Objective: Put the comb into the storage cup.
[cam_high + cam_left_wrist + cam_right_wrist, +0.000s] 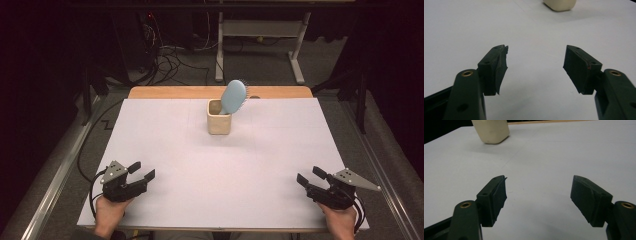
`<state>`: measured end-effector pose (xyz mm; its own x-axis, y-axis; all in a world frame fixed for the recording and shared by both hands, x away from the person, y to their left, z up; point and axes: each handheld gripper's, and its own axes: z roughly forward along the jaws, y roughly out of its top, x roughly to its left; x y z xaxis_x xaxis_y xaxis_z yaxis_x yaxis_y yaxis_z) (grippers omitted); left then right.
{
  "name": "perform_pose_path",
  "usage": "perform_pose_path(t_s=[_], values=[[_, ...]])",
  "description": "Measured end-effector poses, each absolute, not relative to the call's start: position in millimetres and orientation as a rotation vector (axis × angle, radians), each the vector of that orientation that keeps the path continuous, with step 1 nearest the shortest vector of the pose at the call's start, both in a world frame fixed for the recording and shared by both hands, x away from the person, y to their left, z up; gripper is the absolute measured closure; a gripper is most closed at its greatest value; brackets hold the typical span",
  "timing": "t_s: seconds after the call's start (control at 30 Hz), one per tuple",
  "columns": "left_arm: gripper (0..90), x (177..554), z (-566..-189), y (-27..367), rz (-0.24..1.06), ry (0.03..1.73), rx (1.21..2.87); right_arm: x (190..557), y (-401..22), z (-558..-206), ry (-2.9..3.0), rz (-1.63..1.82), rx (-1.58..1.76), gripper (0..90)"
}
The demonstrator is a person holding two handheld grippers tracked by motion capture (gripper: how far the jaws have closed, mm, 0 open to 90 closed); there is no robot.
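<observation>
A light blue hairbrush (234,96) stands head-up in a cream square cup (219,118) at the back middle of the white table (225,165). My left gripper (142,170) rests at the front left, held by a hand, jaws apart with nothing between them; in its own view the left gripper (535,53) points toward the cup's base (560,4). Near the front right corner lies my right gripper (310,176), open and empty. In the right gripper view, the right gripper (538,185) faces the cup (491,130) at upper left.
A wooden tabletop edge (175,92) shows behind the white sheet. Beyond it are the legs of another desk (260,45) and loose cables on the floor (170,60). Metal rails run along both sides of the table.
</observation>
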<state>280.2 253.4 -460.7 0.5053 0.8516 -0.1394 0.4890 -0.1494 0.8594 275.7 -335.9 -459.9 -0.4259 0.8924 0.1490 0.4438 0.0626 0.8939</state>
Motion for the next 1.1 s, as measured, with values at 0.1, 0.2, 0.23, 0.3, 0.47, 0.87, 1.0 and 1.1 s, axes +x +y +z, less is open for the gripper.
perform_pose_path(t_s=[0.1, 0.2, 0.23, 0.3, 0.47, 0.87, 1.0, 1.1], values=[[35.3, 280.2, -460.7, 253.4, 0.479, 1.124, 1.799, 275.5, -335.8, -460.9, 1.902, 1.330, 1.333, 29.2], [35.3, 280.3, -460.7, 253.4, 0.478, 1.124, 1.799, 275.1, -335.8, -461.6, 1.906, 1.329, 1.331, 29.1], [35.4, 280.3, -460.7, 253.5, 0.478, 1.123, 1.801, 275.1, -335.9, -461.9, 1.906, 1.329, 1.330, 29.1], [35.3, 280.2, -460.7, 253.5, 0.478, 1.124, 1.801, 274.7, -335.9, -462.4, 1.904, 1.330, 1.332, 29.0], [35.4, 280.3, -460.7, 253.4, 0.478, 1.123, 1.801, 273.6, -335.5, -463.3, 1.907, 1.326, 1.332, 28.9], [35.5, 279.8, -460.6, 253.7, 0.480, 1.127, 1.796, 269.5, -338.6, -465.0, 1.890, 1.327, 1.341, 28.4], [35.5, 280.0, -460.7, 253.3, 0.480, 1.126, 1.798, 267.4, -339.9, -464.8, 1.878, 1.334, 1.347, 28.4], [35.5, 280.1, -460.6, 253.3, 0.480, 1.128, 1.796, 266.8, -341.1, -464.9, 1.871, 1.341, 1.347, 28.4]])
